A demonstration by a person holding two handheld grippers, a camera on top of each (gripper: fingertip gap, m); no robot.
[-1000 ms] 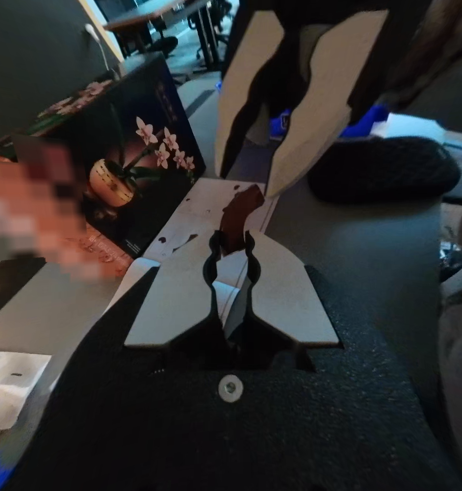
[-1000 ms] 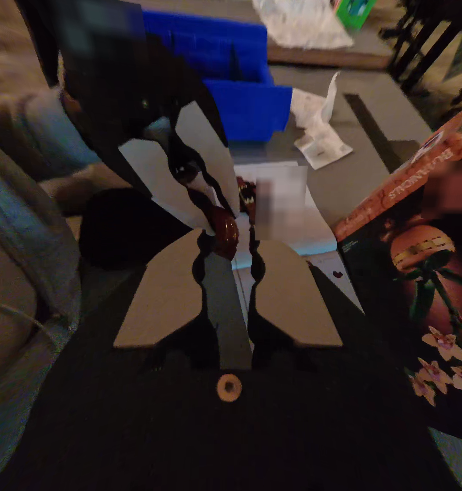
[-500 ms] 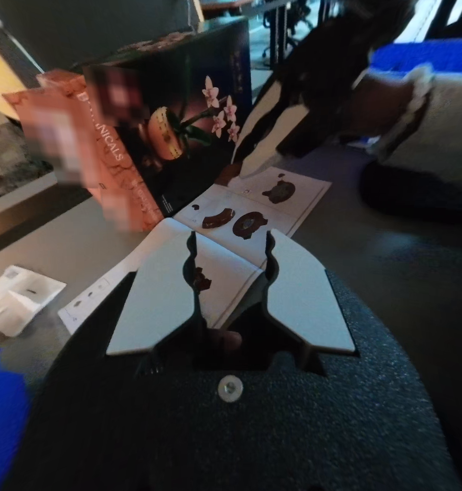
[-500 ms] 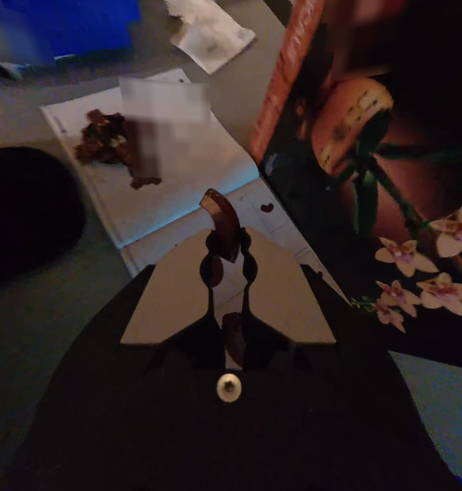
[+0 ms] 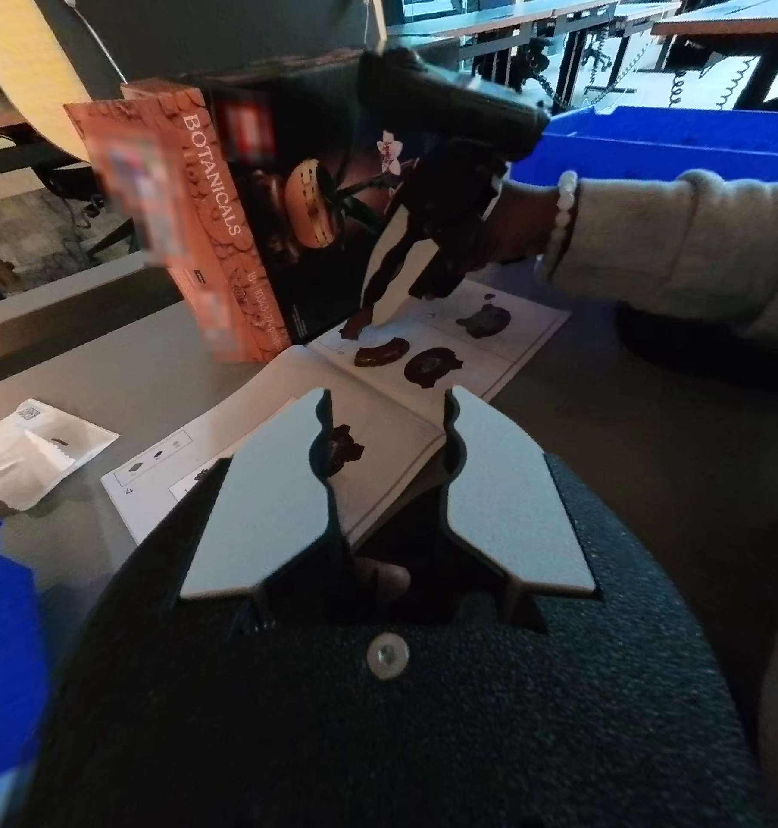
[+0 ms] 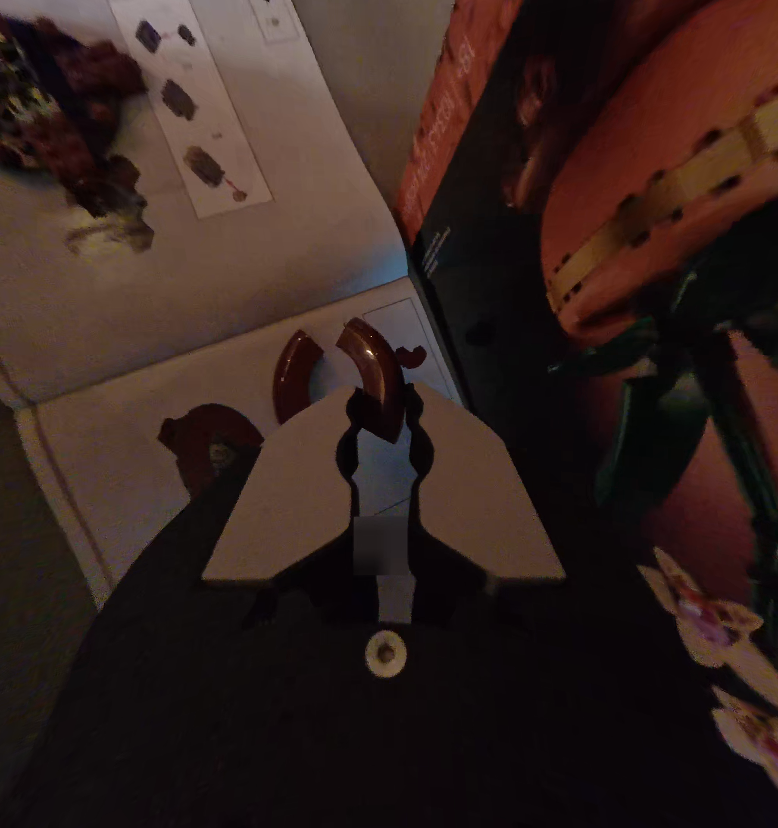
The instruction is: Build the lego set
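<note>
Right claw (image 6: 380, 394) clamped on curved brown piece (image 6: 373, 372), above booklet (image 6: 154, 439) beside box (image 6: 490, 224). Left claw (image 5: 384, 398) apart, empty. Risk: glossy piece twisting out of tip-only grip.

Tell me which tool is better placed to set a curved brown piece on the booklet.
Probably the right tool: it grips a curved brown piece just above the booklet. The left tool is open.
</note>
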